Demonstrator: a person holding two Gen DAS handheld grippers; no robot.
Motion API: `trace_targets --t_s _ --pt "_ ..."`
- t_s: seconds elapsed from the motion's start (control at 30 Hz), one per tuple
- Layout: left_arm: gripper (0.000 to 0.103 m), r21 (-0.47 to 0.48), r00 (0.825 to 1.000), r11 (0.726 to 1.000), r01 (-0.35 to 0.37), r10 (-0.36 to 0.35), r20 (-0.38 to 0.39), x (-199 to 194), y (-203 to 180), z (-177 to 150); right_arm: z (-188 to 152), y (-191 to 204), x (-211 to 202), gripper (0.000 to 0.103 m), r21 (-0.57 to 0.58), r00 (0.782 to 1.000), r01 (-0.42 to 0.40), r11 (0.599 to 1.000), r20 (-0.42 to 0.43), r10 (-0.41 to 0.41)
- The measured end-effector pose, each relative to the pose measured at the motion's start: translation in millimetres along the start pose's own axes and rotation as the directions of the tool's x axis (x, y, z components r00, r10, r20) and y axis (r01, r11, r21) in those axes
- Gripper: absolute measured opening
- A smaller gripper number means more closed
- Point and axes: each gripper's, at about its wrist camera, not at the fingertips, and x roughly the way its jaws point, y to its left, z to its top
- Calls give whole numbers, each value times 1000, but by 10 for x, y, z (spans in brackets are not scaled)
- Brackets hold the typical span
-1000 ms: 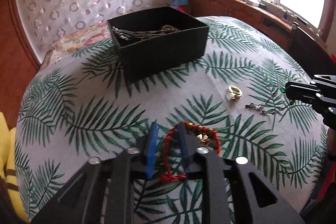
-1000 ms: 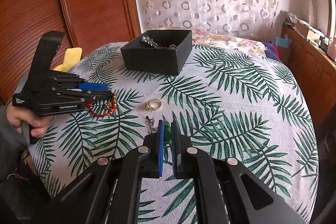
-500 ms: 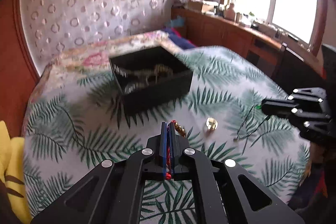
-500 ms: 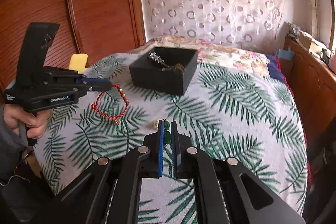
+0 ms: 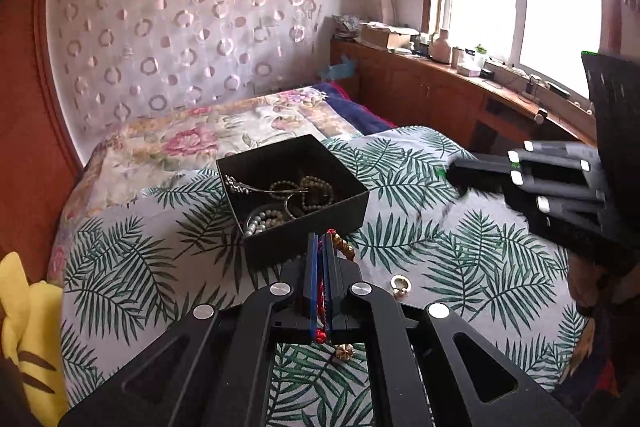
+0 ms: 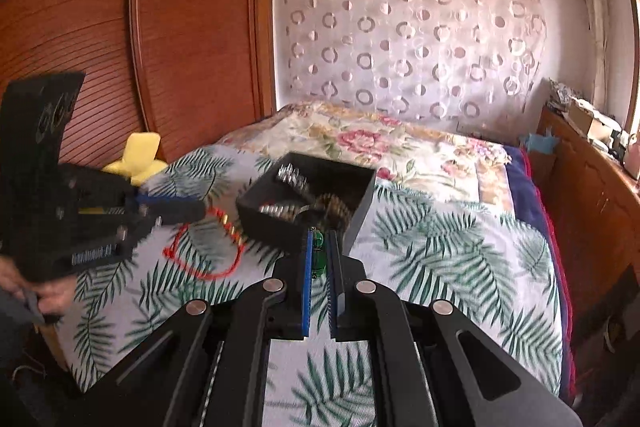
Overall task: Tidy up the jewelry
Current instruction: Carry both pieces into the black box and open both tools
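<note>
My left gripper (image 5: 320, 247) is shut on a red cord bracelet (image 5: 321, 303) with gold beads, held above the table just in front of the black jewelry box (image 5: 304, 227). The bracelet hangs as a loop in the right wrist view (image 6: 208, 251). My right gripper (image 6: 320, 247) is shut on a green-stone necklace (image 6: 317, 251), also lifted, near the box (image 6: 264, 223). The box holds several bead strands and a silver chain. A gold ring (image 5: 400, 285) lies on the leaf-print cloth.
The leaf-print tablecloth (image 5: 132, 267) covers the table. A yellow soft toy (image 5: 24, 327) sits at the left edge. A floral bed (image 5: 208, 135) lies behind, with a wooden sideboard (image 5: 440, 95) under the window.
Both grippers closed on their pieces, lifted them off the cloth and moved toward the black box. The red bracelet and the green necklace now hang in the air.
</note>
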Motion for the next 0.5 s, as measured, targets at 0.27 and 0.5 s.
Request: trace_targets --t_s 0.27,0.5 --pt "1 -21 1000 1000 -13 13 7 31 89 -18 398 -28 252 7 -47 1000 18 999 24 -17" --pt "1 -39 998 998 -44 46 32 36 225 90 598 -64 536 7 -44 1000 17 999 15 -16"
